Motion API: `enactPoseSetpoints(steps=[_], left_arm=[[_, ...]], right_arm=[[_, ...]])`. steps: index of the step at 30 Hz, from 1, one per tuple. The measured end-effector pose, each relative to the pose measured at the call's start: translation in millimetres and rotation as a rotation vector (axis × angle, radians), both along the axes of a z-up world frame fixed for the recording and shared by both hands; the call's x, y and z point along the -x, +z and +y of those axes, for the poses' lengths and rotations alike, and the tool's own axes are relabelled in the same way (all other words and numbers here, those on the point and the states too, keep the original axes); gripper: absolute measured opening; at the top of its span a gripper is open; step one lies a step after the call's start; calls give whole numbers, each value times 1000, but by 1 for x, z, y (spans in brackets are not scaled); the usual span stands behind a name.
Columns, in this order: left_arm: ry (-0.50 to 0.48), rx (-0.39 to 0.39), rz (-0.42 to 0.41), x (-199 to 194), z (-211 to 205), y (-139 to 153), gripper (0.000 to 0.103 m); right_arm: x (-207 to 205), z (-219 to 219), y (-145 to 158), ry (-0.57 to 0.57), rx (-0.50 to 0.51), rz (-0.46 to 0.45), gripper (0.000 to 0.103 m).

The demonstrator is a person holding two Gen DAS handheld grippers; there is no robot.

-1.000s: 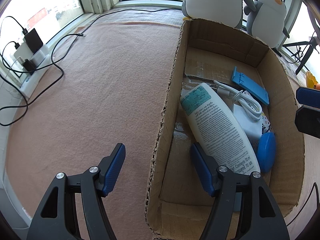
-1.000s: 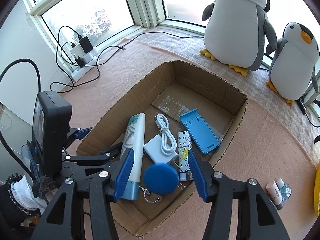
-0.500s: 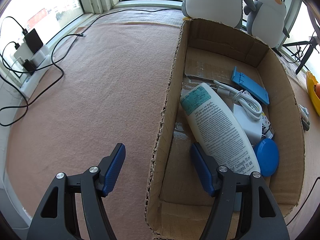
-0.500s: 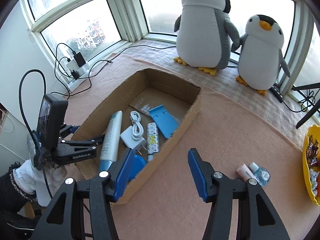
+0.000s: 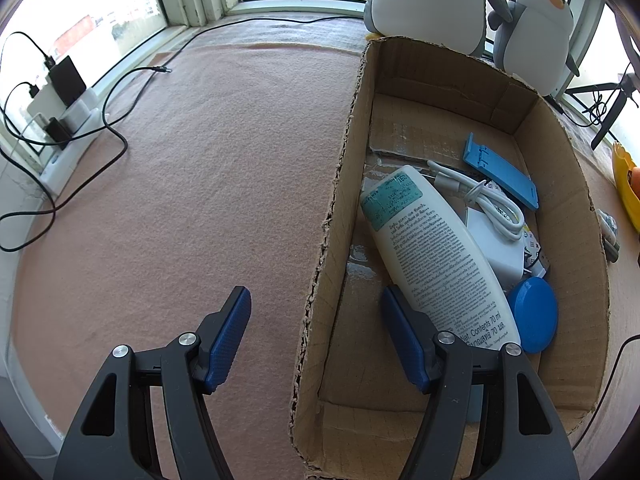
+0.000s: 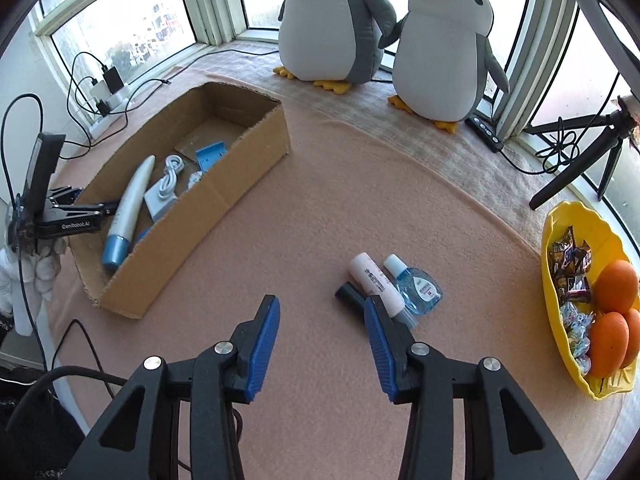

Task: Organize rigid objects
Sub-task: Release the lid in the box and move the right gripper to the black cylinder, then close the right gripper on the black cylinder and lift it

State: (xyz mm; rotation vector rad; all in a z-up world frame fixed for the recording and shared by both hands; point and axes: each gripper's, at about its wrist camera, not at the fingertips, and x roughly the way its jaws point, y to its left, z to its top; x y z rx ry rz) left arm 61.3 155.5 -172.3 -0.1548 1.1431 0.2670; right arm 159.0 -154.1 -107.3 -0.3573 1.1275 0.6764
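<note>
Now r. tongs (image 6: pixel 322 342) off box (image 6: pixel 224 196), narrower.

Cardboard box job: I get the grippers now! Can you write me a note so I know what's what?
Left gripper: open, fingers either side of the brown cardboard box wall, not squeezing it.
Right gripper: open and empty over the pink mat; its jaws have just been closing a little.
Done, in the box: white lotion bottle, white charger with cable, blue plastic phone stand, round blue disc.
Left, on the mat by the right gripper: pale pink tube, clear blue bottle, small black tube. They probably go into the box next.
</note>
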Motion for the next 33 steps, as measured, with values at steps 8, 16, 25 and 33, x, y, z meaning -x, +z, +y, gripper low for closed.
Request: enactPoseSetpoints(steps=[8, 16, 25, 33], left_arm=[[1, 1, 2, 0, 0, -1, 69], [1, 2, 2, -1, 0, -1, 69], [3, 4, 2, -2, 1, -2, 69], [3, 5, 2, -2, 1, -2, 69]], right_arm=[[-15, -3, -28, 26, 62, 59, 36], [-24, -2, -41, 23, 85, 88, 34], [-32, 5, -48, 16, 111, 93, 30], [-35, 7, -58, 11, 134, 121, 23]])
